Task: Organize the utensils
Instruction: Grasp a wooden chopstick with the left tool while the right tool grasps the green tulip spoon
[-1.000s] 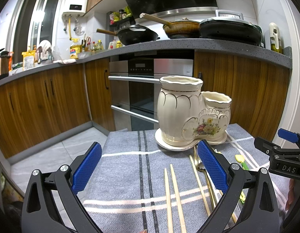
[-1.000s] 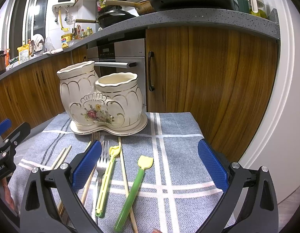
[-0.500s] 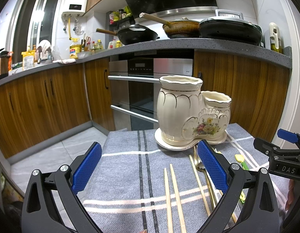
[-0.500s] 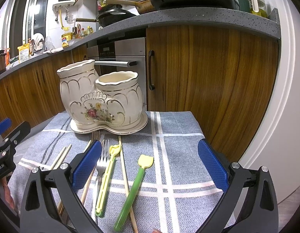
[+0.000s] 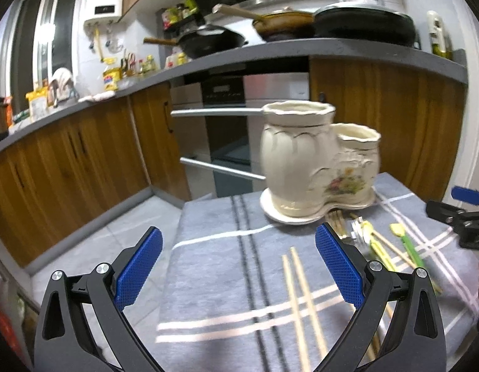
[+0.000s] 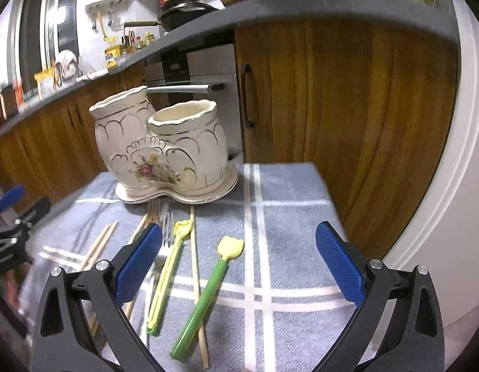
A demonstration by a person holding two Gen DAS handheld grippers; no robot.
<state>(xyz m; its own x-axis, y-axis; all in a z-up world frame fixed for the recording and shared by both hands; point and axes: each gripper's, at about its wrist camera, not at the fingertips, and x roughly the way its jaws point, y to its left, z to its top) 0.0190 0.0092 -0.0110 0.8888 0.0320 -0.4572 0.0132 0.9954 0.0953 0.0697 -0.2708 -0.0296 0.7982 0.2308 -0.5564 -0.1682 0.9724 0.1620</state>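
A cream ceramic holder with two cups stands at the far side of a grey striped cloth. In front of it lie wooden chopsticks, a metal fork, a yellow utensil and a green-handled utensil. My left gripper is open and empty above the cloth, left of the utensils. My right gripper is open and empty above the yellow and green utensils.
Wooden cabinets and an oven stand behind the table. Pans sit on the grey counter above. The cloth's right edge drops off near a white door frame.
Both grippers have risen and tilted down toward the cloth; the views are blurred with motion. The utensils and holder lie where they were. Both grippers stay open.
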